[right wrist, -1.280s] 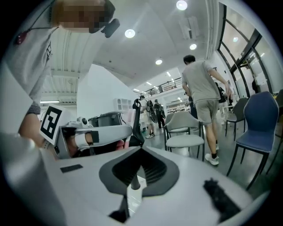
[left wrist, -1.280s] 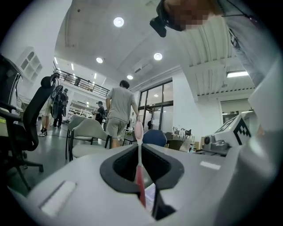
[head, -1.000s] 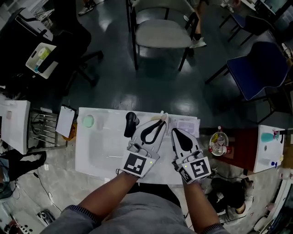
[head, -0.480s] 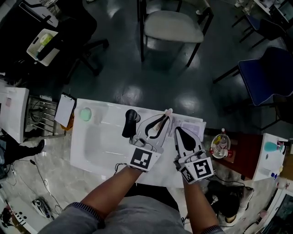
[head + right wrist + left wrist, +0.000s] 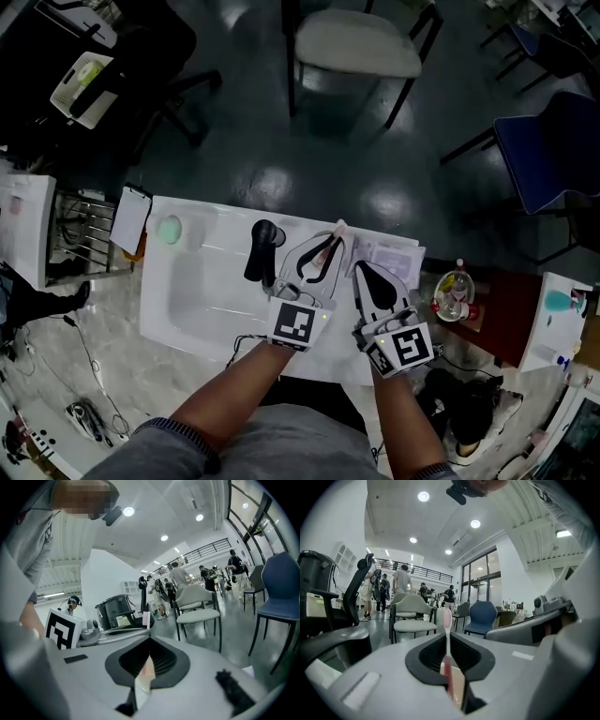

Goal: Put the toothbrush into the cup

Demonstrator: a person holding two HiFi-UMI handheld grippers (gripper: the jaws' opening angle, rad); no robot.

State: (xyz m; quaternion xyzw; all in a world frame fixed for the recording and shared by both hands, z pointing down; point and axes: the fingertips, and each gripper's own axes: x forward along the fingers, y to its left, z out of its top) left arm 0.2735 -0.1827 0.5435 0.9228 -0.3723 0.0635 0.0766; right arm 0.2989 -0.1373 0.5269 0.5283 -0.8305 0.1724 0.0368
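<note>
Toothbrush (image 5: pixel 447 620) detail shows only in the left gripper view: pink handle, paler head, sticking out past the tips of the left hand-held gripper (image 5: pixel 447 639), which is clamped on it. Only the head view shows the white worktop (image 5: pixel 202 291) under both. Right hand-held gripper (image 5: pixel 149 641) is clenched and holds nothing. Versus a second ago: same grip, both still side by side.

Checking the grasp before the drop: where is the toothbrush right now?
The toothbrush is clamped in the left gripper's jaws; in the head view its head pokes past their tips over the white sink, right of the black faucet.
</note>
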